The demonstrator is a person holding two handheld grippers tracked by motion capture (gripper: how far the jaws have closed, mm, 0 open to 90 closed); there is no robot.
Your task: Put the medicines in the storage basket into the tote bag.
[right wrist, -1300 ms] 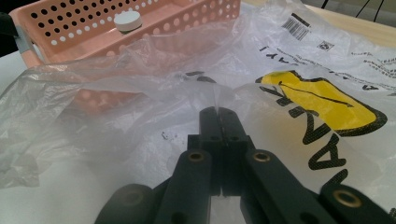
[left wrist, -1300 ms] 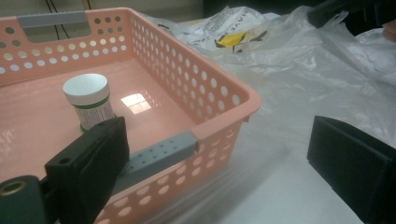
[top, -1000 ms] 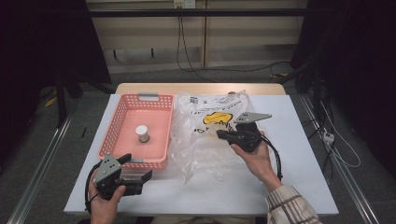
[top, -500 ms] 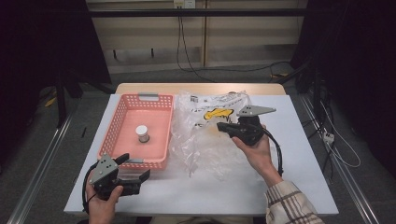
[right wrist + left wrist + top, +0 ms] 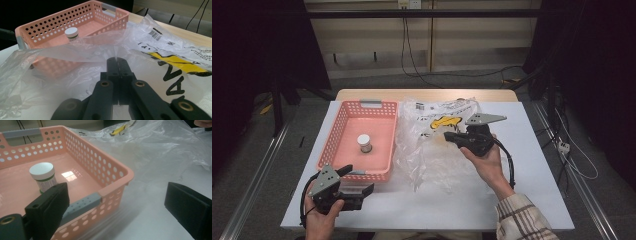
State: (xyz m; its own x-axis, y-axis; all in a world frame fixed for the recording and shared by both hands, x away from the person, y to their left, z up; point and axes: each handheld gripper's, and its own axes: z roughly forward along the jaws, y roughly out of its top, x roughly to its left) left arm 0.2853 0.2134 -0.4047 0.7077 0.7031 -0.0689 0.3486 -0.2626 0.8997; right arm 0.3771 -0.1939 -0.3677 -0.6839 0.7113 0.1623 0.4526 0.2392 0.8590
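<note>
A crumpled clear plastic bag [image 5: 427,155] with yellow and black print lies on the white table [image 5: 537,170], right of a pink perforated basket [image 5: 332,145]. My right gripper [image 5: 448,136] is over the bag, and in the right gripper view [image 5: 117,60] its jaws are shut, pinching a fold of the bag's film [image 5: 82,50], which rises from their tips. A small white-lidded jar [image 5: 364,142] stands upright inside the basket. My left gripper [image 5: 359,179] stands open at the basket's near right corner, with the corner [image 5: 110,187] between its spread jaws and untouched.
The basket has grey handles at its near [image 5: 82,203] and far [image 5: 370,103] ends. A wooden strip [image 5: 362,94] runs along the table's far edge. Dark floor and cables surround the table.
My right gripper has drifted slightly toward the far side, drawing the pinched bag fold along. The left gripper has stayed in place.
</note>
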